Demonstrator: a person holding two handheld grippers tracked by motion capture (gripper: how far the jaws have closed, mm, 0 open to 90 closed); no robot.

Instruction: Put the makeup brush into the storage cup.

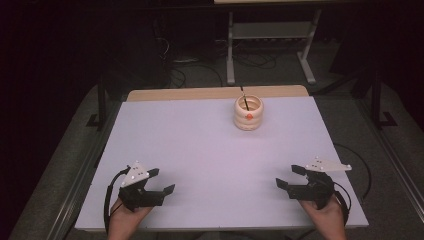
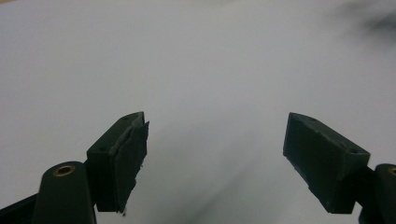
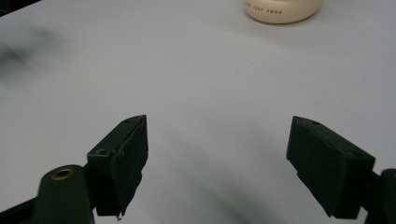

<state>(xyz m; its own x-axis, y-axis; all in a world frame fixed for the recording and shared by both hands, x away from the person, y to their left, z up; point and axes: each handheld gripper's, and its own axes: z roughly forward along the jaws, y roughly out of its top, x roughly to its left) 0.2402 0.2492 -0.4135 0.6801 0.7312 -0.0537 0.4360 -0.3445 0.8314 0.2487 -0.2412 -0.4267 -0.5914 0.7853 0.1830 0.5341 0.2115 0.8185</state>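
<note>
A cream ribbed cup [image 1: 248, 113] with an orange mark on its front stands at the far middle of the white table [image 1: 200, 145]. A thin dark stick [image 1: 244, 98] leans inside it. Held in a hand near the front left corner, my left gripper [image 1: 161, 180] is open with nothing between its jaws. My right gripper [image 1: 290, 176] is open near the front right corner, also with nothing in it. In the left gripper view the left gripper [image 2: 215, 149] faces bare table. Past the right gripper [image 3: 217, 154] in its own view, the cup's base [image 3: 280, 10] sits at the top edge.
A wooden strip [image 1: 215, 92] runs along the table's far edge. Beyond it a metal stand [image 1: 270, 45] and loose cables lie on the dark floor. A black cable [image 1: 361, 172] trails off the table's right side.
</note>
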